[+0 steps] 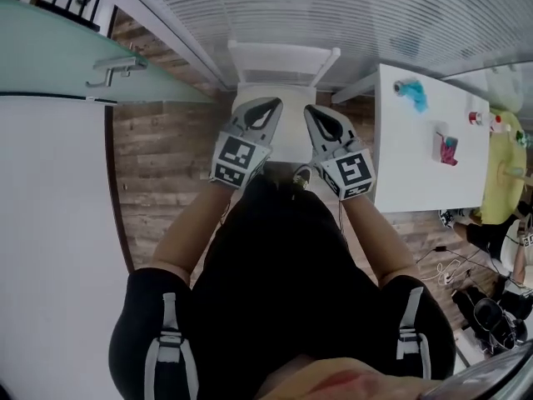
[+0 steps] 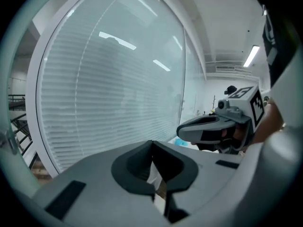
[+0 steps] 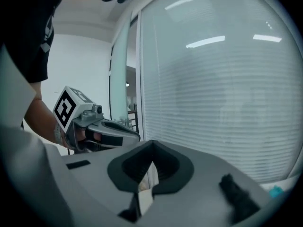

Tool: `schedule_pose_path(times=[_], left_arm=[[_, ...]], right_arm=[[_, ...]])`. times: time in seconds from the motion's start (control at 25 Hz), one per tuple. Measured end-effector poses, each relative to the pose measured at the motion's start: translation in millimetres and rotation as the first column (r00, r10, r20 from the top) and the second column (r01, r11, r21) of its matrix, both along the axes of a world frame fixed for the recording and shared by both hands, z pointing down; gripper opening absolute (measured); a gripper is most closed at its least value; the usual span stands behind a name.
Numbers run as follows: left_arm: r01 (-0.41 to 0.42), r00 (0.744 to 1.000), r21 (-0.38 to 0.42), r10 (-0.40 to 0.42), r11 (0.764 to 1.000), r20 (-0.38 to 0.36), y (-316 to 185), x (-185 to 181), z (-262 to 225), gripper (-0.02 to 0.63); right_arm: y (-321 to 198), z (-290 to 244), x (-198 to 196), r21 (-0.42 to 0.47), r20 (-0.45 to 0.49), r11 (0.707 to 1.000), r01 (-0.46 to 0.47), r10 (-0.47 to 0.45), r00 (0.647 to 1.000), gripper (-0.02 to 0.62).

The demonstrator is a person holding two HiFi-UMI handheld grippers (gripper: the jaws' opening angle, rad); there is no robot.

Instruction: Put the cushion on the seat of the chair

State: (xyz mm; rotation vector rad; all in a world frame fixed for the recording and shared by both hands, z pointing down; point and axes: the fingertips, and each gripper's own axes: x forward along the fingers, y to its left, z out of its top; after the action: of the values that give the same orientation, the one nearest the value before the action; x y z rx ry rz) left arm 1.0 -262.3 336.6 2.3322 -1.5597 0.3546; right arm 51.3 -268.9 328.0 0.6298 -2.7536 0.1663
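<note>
Since our left gripper (image 1: 268,107) and right gripper (image 1: 313,112) hang closed and empty over the chair (image 1: 283,57), on which the pale cushion (image 1: 283,144) seemingly lies, we'd pinch its soft, light edges.

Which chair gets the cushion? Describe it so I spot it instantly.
Find the glass wall with white horizontal blinds. Against its foot, left of the white rectangular table, stands a white straight-backed chair. Unlike the table, it is narrow, with a backrest rail across two posts.
</note>
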Motion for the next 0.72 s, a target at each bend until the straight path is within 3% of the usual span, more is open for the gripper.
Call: schedule_pose_path(times=[0.32, 0.72], left_arm=[[0.002, 1.000, 0.243, 0.000, 0.970, -0.010, 13.8, 7.4, -124.8, 0.012], [-0.005, 1.000, 0.334, 0.004, 0.943, 0.006, 21.0, 11.2, -159.5, 0.012]], right_arm=[[10.2, -110.5, -2.4, 0.144, 0.148, 0.988, 0.054, -0.076, 0.986, 0.015], [15.8, -143.0, 2.7, 0.173, 0.197, 0.984, 0.050, -0.085, 0.977, 0.014]])
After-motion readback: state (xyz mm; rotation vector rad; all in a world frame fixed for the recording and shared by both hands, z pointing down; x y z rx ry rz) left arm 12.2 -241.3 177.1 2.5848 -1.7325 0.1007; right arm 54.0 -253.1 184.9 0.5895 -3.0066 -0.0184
